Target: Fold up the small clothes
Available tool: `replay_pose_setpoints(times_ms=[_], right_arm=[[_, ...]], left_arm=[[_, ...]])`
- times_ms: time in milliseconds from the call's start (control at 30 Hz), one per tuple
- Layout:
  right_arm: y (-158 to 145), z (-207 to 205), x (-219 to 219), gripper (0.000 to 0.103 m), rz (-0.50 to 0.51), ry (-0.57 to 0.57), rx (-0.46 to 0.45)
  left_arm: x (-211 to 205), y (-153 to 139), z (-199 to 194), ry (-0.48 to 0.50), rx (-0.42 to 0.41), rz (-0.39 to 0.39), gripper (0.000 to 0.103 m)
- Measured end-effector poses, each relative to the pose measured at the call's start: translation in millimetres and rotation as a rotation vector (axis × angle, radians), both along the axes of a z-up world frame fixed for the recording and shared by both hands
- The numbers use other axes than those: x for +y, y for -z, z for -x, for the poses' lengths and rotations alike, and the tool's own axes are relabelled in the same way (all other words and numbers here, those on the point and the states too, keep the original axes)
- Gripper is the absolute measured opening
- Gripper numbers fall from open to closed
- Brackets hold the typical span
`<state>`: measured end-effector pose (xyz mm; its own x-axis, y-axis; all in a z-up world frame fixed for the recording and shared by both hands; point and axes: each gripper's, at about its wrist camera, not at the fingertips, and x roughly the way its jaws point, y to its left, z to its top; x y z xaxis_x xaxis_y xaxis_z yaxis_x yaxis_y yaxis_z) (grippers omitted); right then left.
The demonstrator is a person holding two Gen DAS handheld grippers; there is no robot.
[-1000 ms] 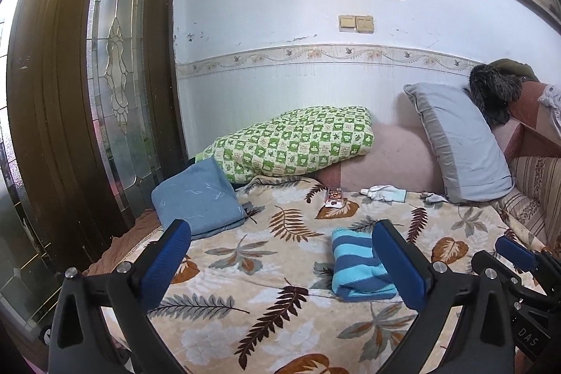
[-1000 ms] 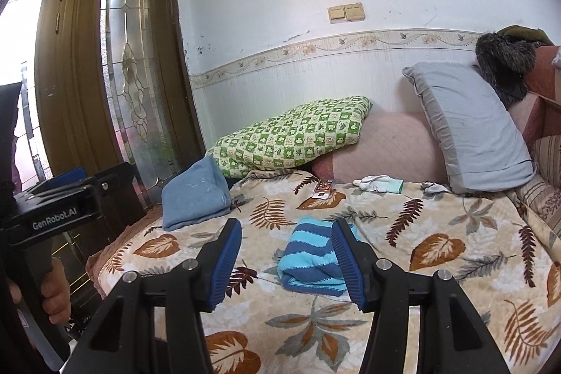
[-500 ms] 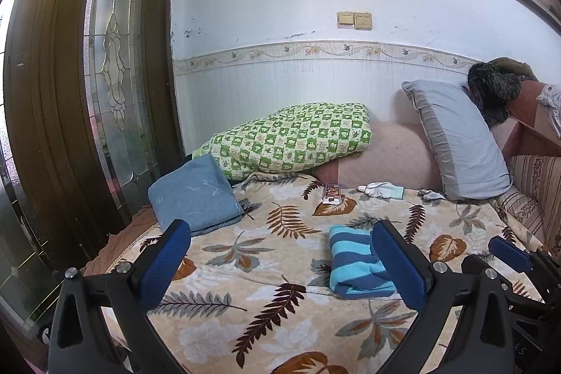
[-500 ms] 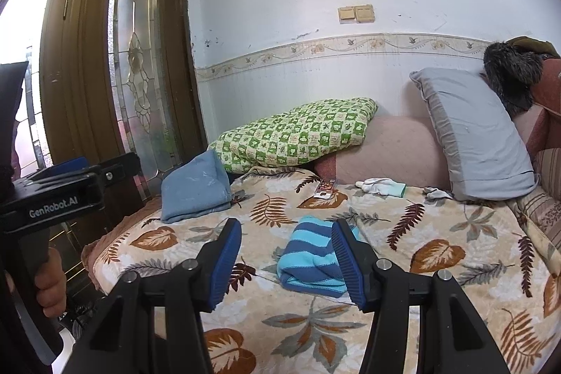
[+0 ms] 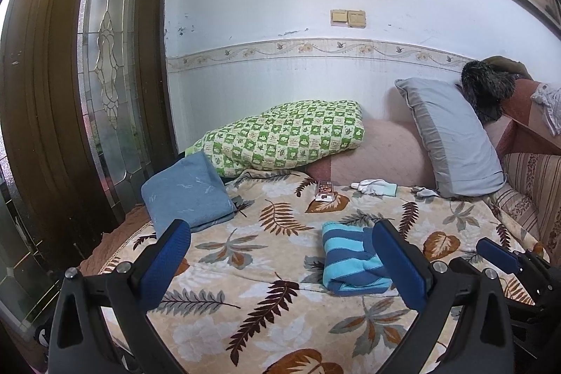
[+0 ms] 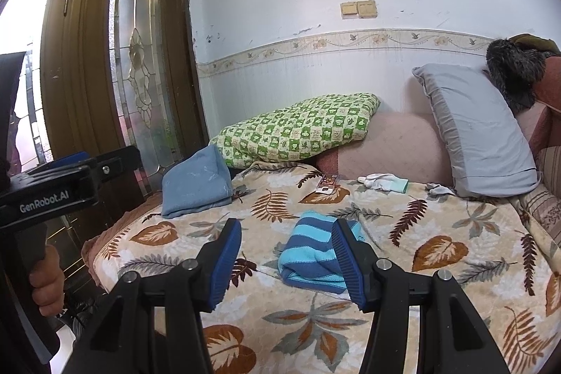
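Observation:
A folded blue-striped garment (image 5: 352,260) lies on the leaf-patterned bedspread (image 5: 266,304); it also shows in the right wrist view (image 6: 313,255). My left gripper (image 5: 280,263) is open and empty, held above the bed's near edge, short of the garment. My right gripper (image 6: 285,263) is open and empty, just in front of the garment, its right finger covering part of it. The right gripper's tip shows at the lower right of the left wrist view (image 5: 498,251). The left gripper's body shows at the left of the right wrist view (image 6: 66,184).
A folded blue towel (image 5: 186,195) lies at the bed's left. A green checked pillow (image 5: 291,135), a grey pillow (image 5: 452,135), a small white and teal glove (image 5: 375,187) and a remote (image 5: 324,191) lie at the back. A wooden door (image 5: 70,93) stands left.
Both grippers have drawn back and risen slightly from the bed; the striped garment lies unmoved.

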<state>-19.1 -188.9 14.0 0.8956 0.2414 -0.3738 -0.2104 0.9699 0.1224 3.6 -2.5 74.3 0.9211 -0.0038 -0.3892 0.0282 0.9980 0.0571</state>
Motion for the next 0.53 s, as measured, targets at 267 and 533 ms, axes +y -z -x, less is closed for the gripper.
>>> replay_pose_setpoints(times_ms=[267,533], right_arm=[[2.4,-0.4,0.9,0.058,-0.002,0.001,0.003],[8.4,-3.2,0.1,0.058,-0.005,0.006,0.011]], left_arm=[[-1.4,2.0,-1.5,0.012,0.009,0.008,0.103],[-0.9,8.7,-6.6,0.034,0.013,0.041,0.103]])
